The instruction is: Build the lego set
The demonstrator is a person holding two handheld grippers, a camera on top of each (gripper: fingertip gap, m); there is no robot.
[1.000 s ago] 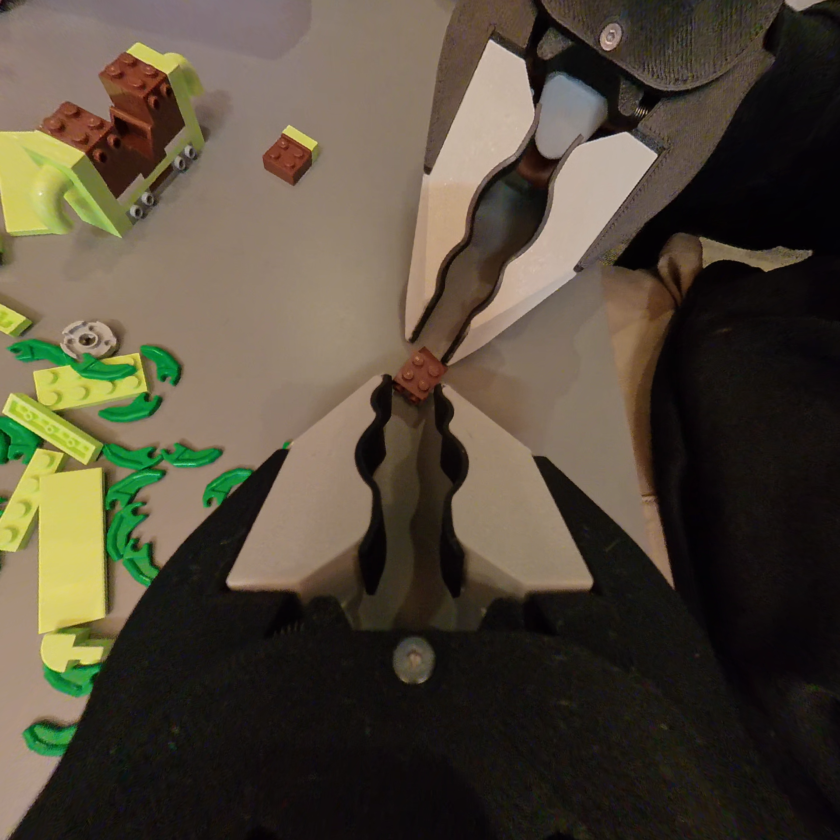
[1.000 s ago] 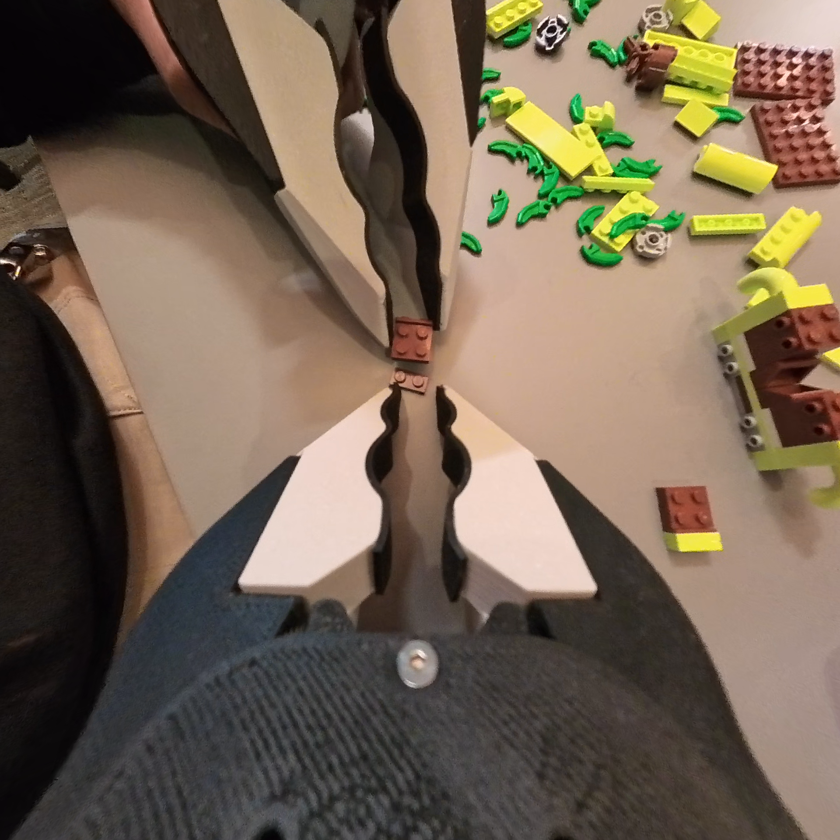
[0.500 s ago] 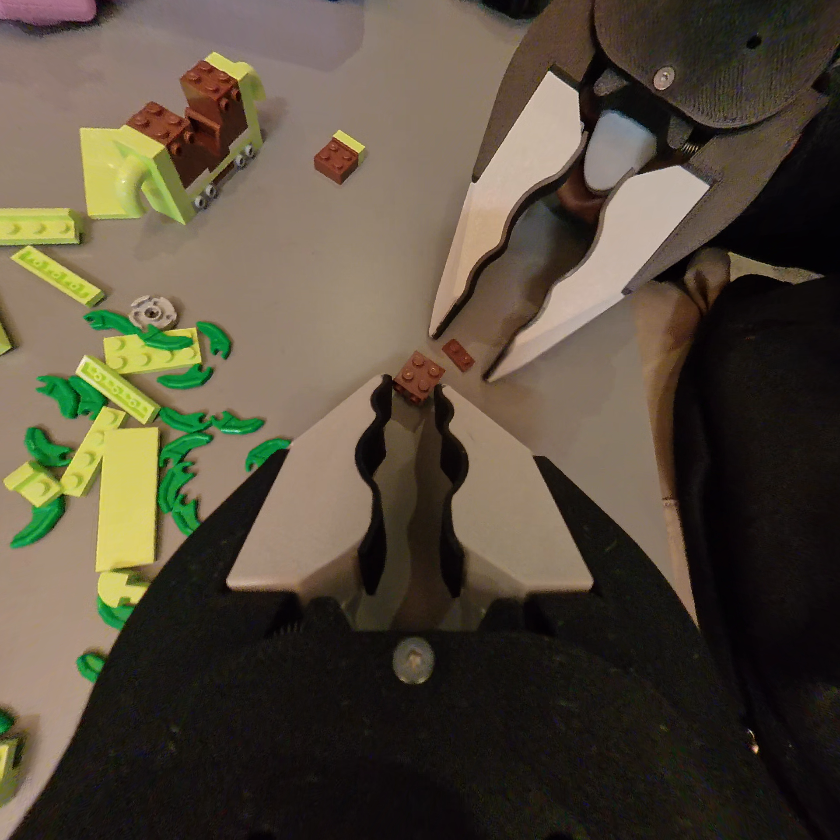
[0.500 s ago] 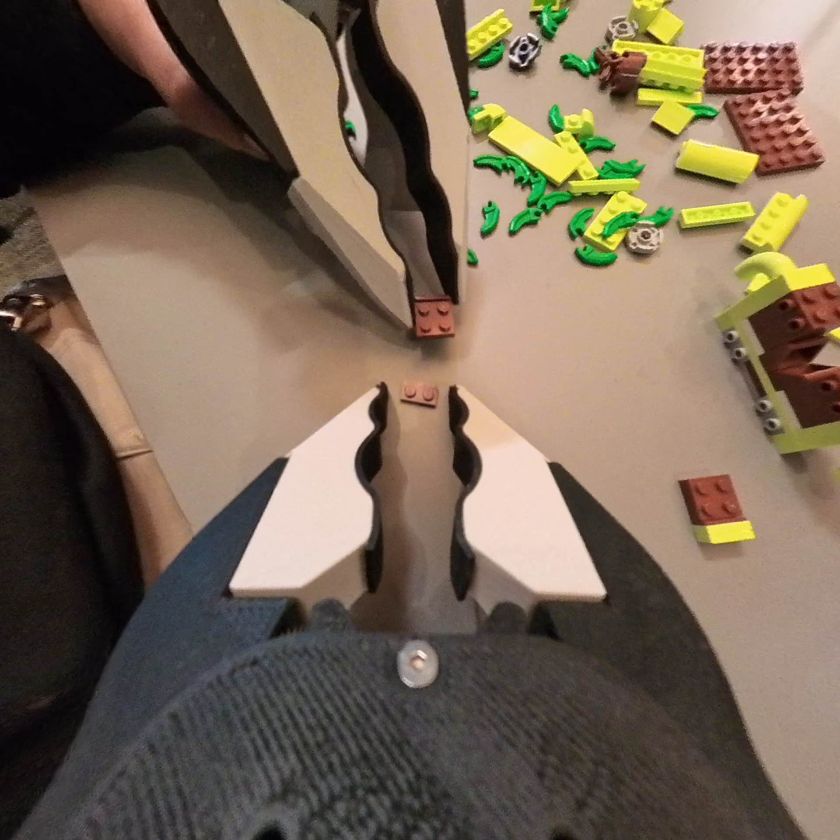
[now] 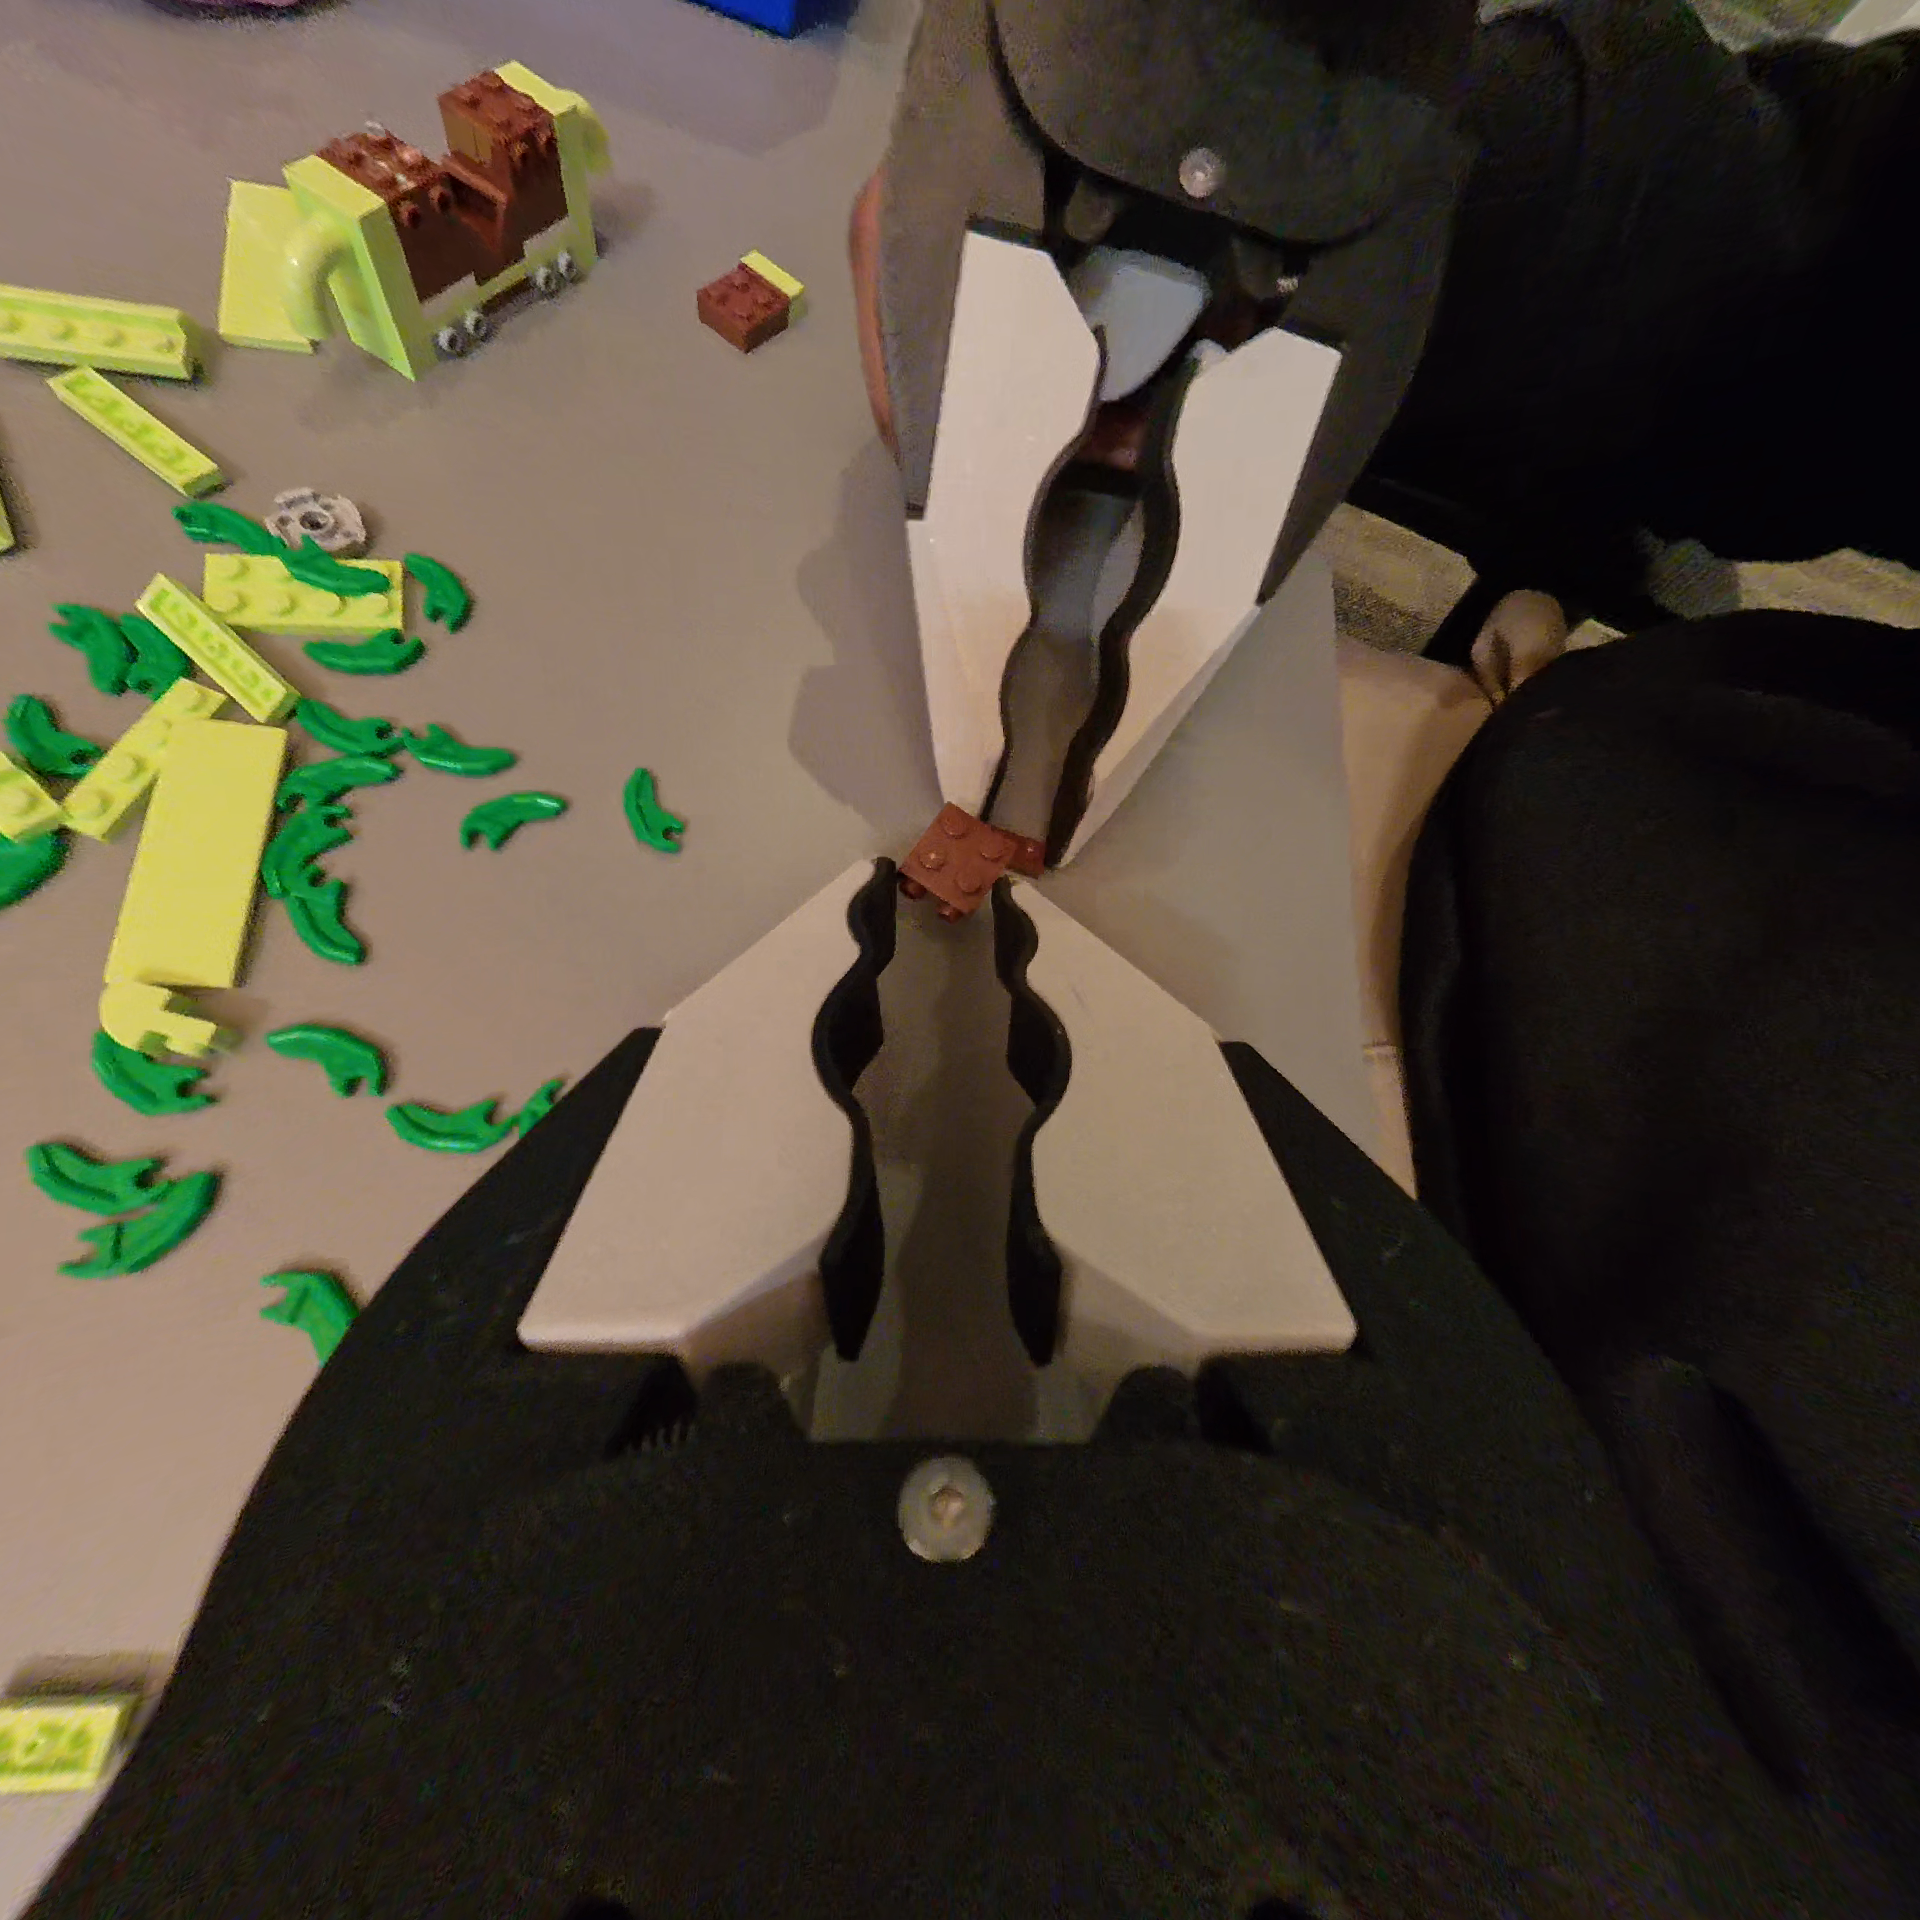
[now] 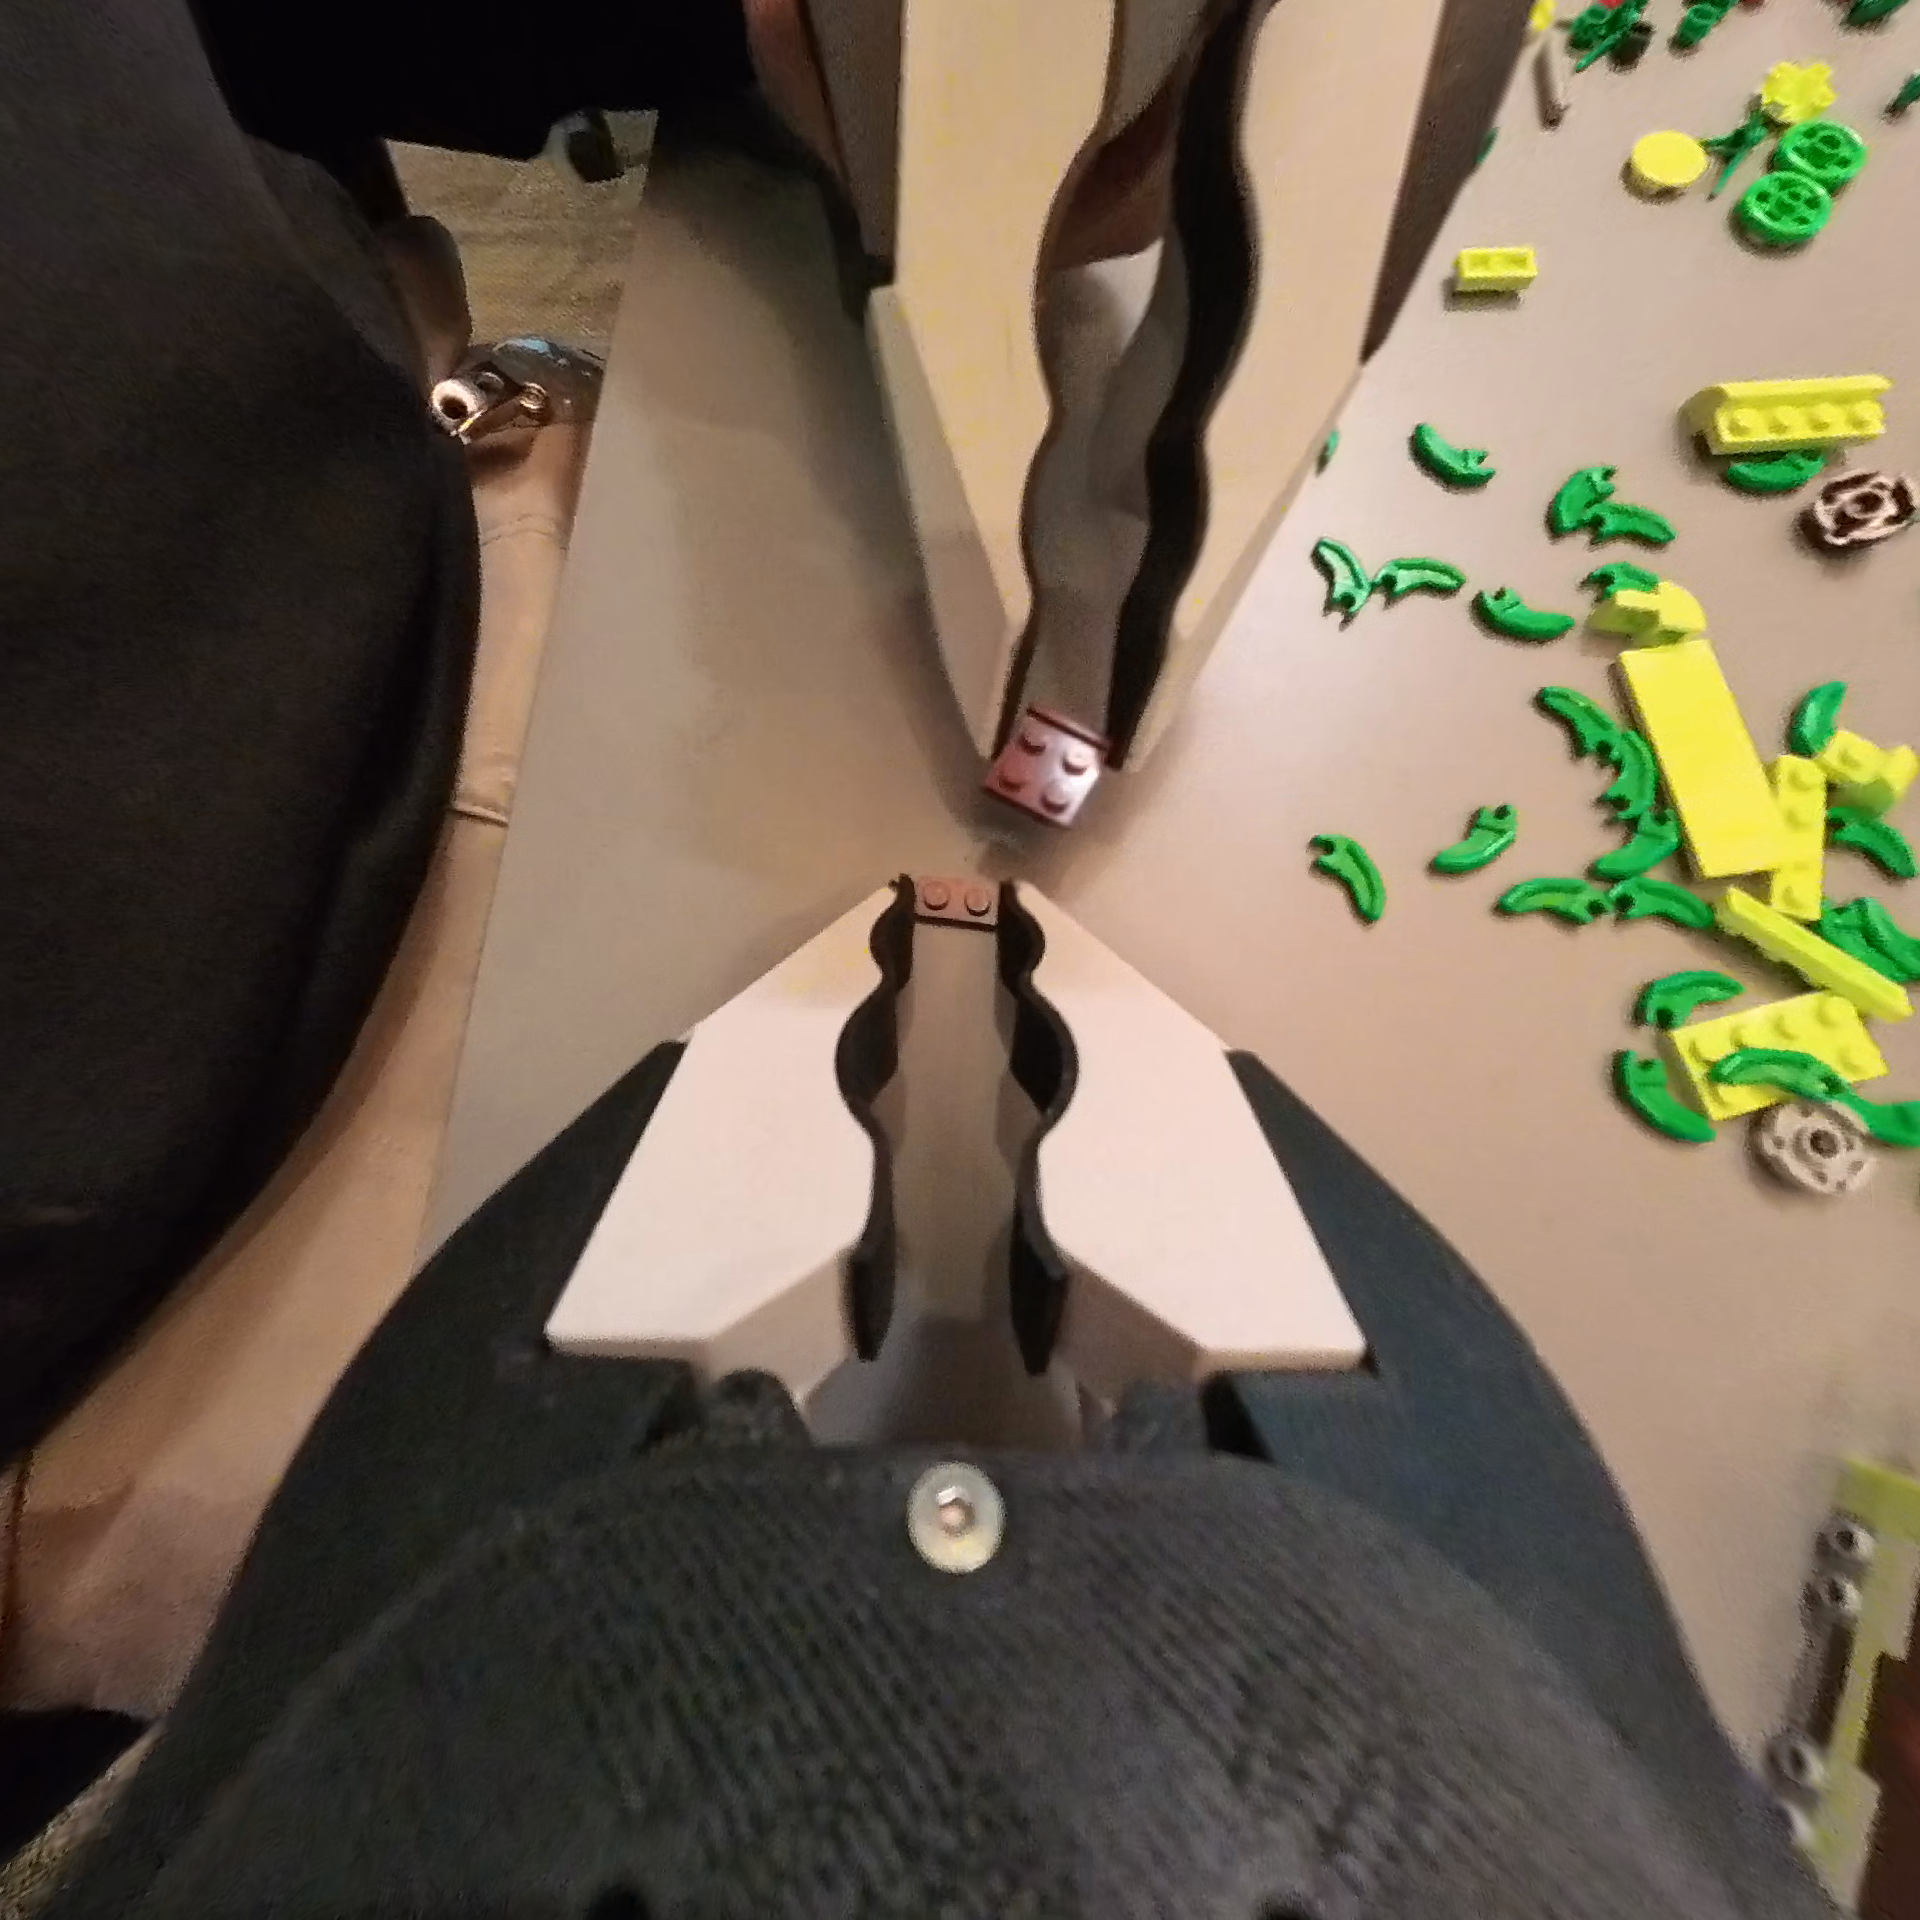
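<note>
My left gripper [image 5: 943, 885] is shut on a brown 2x2 plate [image 5: 956, 864] and holds it just above the grey table. In the right wrist view the same gripper [image 6: 1051, 764] reaches in from the top with the plate [image 6: 1047, 777] at its tips. My right gripper [image 6: 954, 902] is shut on a small brown 1x2 plate [image 6: 954, 900]. In the left wrist view the right gripper [image 5: 1023, 844] comes from the top, its small plate [image 5: 1029, 852] touching or almost touching the 2x2 plate's far edge. The two grippers meet tip to tip.
A partly built lime and brown model [image 5: 416, 239] stands at the far left, with a small brown and lime stack [image 5: 750, 303] beside it. Loose green leaf pieces [image 5: 332, 1055] and lime plates [image 5: 197, 852] lie to the left. A person's dark clothing [image 5: 1662, 1039] borders the table edge on the right.
Half a second ago the right gripper was open around the 1x2 plate lying on the table. It has now shut on it and brought it up against the left gripper's 2x2 plate.
</note>
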